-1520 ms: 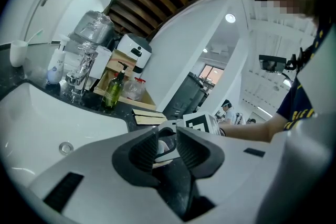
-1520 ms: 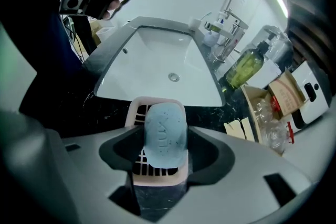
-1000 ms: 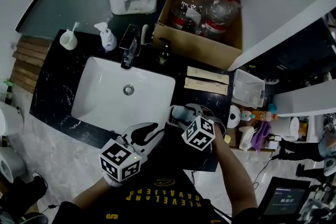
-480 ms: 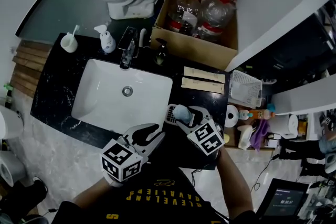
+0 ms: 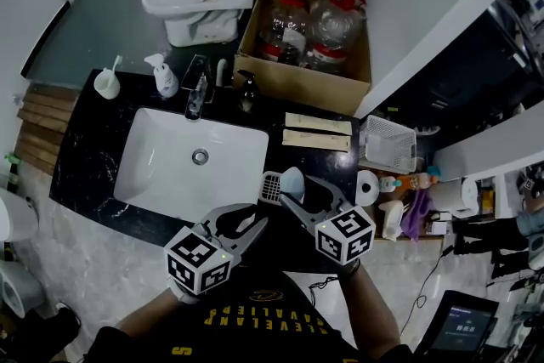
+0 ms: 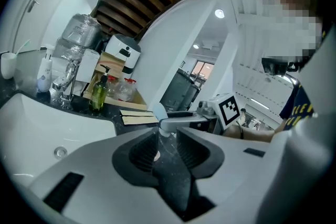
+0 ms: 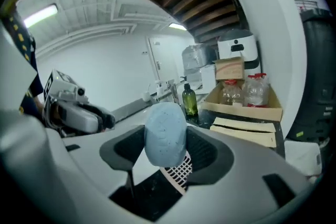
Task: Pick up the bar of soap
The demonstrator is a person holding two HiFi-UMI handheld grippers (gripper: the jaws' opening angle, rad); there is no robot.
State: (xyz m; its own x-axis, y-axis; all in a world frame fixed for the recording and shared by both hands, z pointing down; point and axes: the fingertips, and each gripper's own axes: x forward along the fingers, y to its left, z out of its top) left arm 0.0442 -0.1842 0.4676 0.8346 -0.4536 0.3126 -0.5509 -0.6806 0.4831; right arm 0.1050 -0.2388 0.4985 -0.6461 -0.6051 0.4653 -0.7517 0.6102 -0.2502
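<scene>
We have just raised the soap (image 7: 165, 132) off its dish (image 5: 269, 188), clamped in our right tongs (image 7: 167, 150); the left tongs (image 6: 160, 149) gape empty, so the pickup looks done.

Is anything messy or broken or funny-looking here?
Nothing looks spilled or broken. The only unusual thing is the blue soap bar: it is up in the air, clamped in the right gripper, over the gridded soap dish beside the sink. The black counter looks tidy.

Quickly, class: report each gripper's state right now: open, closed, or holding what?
Left gripper: open, empty.
Right gripper: closed on the bar of soap.
</scene>
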